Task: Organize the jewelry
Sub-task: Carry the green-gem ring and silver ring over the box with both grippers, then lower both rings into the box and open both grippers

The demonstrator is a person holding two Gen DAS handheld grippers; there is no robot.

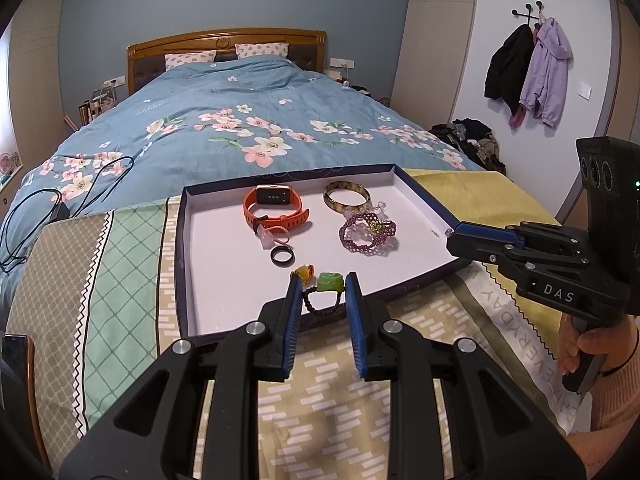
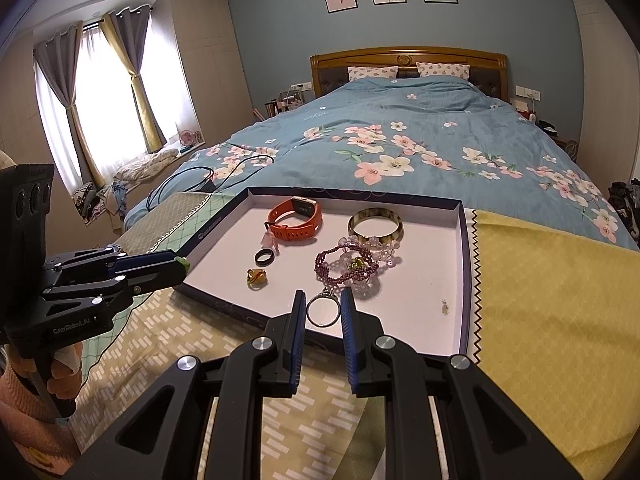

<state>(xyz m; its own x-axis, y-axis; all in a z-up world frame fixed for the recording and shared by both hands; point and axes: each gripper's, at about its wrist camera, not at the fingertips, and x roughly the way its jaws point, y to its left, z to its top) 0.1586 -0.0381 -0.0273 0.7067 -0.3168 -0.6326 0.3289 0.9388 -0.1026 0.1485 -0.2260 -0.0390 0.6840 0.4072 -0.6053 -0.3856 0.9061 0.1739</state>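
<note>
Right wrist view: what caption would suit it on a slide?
The right gripper holds a silver ring above a jewelry tray at the foot of the bed.

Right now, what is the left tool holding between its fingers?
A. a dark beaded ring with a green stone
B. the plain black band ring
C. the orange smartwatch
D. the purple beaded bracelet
A: in the left wrist view the left tool is closed on the dark beaded ring with a green stone, while the orange smartwatch, plain black band ring and purple beaded bracelet all lie loose in the shallow white-lined tray.
</note>
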